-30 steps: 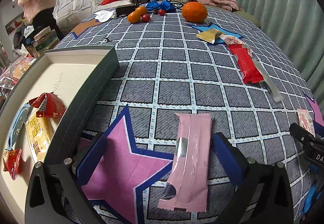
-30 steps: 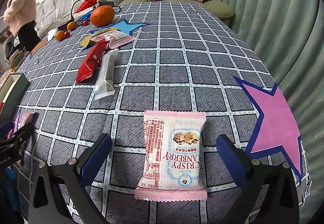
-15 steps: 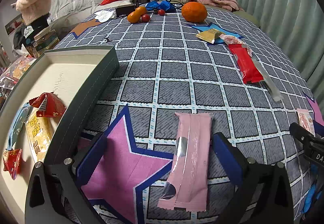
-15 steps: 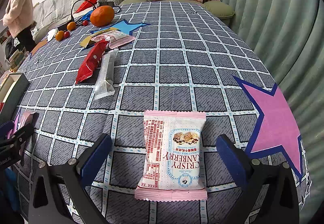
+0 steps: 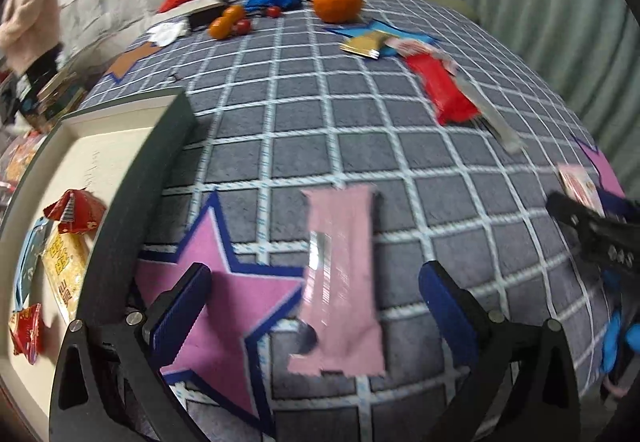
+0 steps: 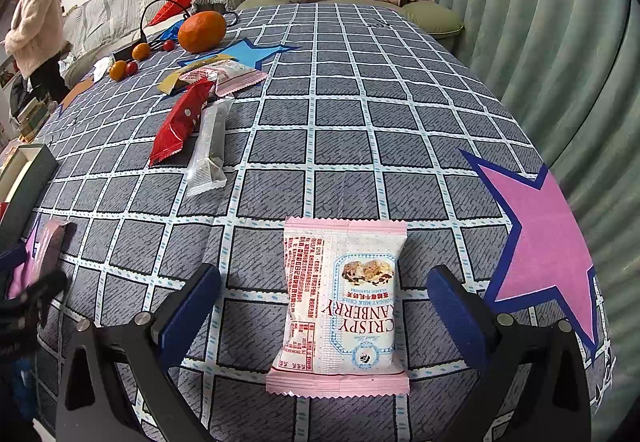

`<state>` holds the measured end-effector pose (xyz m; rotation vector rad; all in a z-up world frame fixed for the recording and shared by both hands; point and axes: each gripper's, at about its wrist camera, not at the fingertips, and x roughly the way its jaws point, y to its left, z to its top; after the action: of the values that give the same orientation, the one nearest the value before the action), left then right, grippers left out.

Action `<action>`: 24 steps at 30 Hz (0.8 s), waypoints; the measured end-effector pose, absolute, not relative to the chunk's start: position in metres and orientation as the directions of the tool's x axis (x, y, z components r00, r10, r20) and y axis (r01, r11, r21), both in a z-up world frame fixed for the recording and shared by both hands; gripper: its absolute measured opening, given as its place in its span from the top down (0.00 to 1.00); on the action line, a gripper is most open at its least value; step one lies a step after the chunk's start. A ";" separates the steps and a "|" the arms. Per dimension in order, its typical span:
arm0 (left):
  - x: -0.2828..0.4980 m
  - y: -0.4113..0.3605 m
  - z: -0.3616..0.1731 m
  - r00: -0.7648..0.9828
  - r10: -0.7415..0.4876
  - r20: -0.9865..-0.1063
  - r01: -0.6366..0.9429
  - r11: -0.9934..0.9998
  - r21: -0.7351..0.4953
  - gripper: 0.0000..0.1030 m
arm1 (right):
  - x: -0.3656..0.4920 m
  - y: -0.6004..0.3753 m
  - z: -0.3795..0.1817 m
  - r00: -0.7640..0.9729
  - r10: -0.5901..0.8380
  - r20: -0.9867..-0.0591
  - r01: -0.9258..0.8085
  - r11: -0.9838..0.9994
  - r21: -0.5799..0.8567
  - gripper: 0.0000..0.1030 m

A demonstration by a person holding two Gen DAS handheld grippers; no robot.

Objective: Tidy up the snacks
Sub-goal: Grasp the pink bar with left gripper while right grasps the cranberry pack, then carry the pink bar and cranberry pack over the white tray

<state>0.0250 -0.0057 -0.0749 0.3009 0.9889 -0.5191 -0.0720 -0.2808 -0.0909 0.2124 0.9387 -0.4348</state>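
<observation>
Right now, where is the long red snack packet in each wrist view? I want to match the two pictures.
Left wrist: red snack packet upper right, beside the clear wrapper.
Right wrist: red snack packet left of centre, the clear wrapper to its right.
Shared landmark: the big orange beyond it.

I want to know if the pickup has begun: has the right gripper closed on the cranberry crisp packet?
No, the right gripper is open, the cranberry crisp packet lying flat between its fingers.
</observation>
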 end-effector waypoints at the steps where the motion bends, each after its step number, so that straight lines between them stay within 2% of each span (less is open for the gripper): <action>1: 0.025 -0.007 -0.075 0.434 -0.278 -0.857 0.551 0.835 0.009 0.00 | -0.073 -0.280 -0.091 0.513 -0.268 -0.816 0.449 0.893 -0.011 0.00; 10: 0.033 -0.023 -0.075 0.376 -0.249 -0.893 0.564 0.826 0.007 0.00 | -0.075 -0.280 -0.090 0.508 -0.263 -0.820 0.447 0.895 -0.011 0.00; 14: 0.034 -0.024 -0.075 0.351 -0.237 -0.906 0.562 0.827 0.001 0.02 | -0.068 -0.286 -0.086 0.446 -0.222 -0.867 0.430 0.903 -0.010 0.00; 17: 0.029 -0.027 -0.070 0.336 -0.249 -0.908 0.586 0.810 -0.005 0.17 | -0.063 -0.290 -0.084 0.407 -0.180 -0.895 0.428 0.904 0.013 0.00; 18: 0.027 -0.028 -0.068 0.334 -0.255 -0.907 0.592 0.806 -0.008 0.28 | -0.063 -0.290 -0.083 0.403 -0.174 -0.899 0.425 0.905 0.015 0.02; 19: 0.024 -0.030 -0.066 0.334 -0.261 -0.906 0.599 0.801 -0.010 0.42 | -0.064 -0.288 -0.082 0.395 -0.187 -0.899 0.423 0.906 -0.003 0.10; 20: 0.021 -0.031 -0.064 0.335 -0.267 -0.903 0.608 0.794 -0.009 0.51 | -0.065 -0.286 -0.080 0.398 -0.195 -0.897 0.417 0.909 -0.013 0.16; 21: 0.019 -0.032 -0.062 0.334 -0.274 -0.902 0.616 0.787 -0.011 0.70 | -0.067 -0.283 -0.078 0.407 -0.188 -0.894 0.407 0.913 -0.007 0.31; 22: 0.017 -0.033 -0.062 0.332 -0.277 -0.901 0.625 0.781 -0.010 0.74 | -0.067 -0.282 -0.074 0.413 -0.178 -0.893 0.399 0.917 0.002 0.51; 23: 0.016 -0.032 -0.061 0.331 -0.276 -0.902 0.625 0.780 -0.009 0.74 | -0.068 -0.281 -0.073 0.419 -0.163 -0.893 0.394 0.919 0.017 0.59; 24: 0.013 -0.030 -0.060 0.334 -0.281 -0.900 0.624 0.782 -0.013 0.74 | -0.068 -0.281 -0.072 0.422 -0.144 -0.895 0.393 0.919 0.037 0.59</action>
<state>0.0134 -0.0298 -0.0600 0.3655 1.0795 -0.6078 -0.0683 -0.2812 -0.0716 0.2564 1.0867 -0.3405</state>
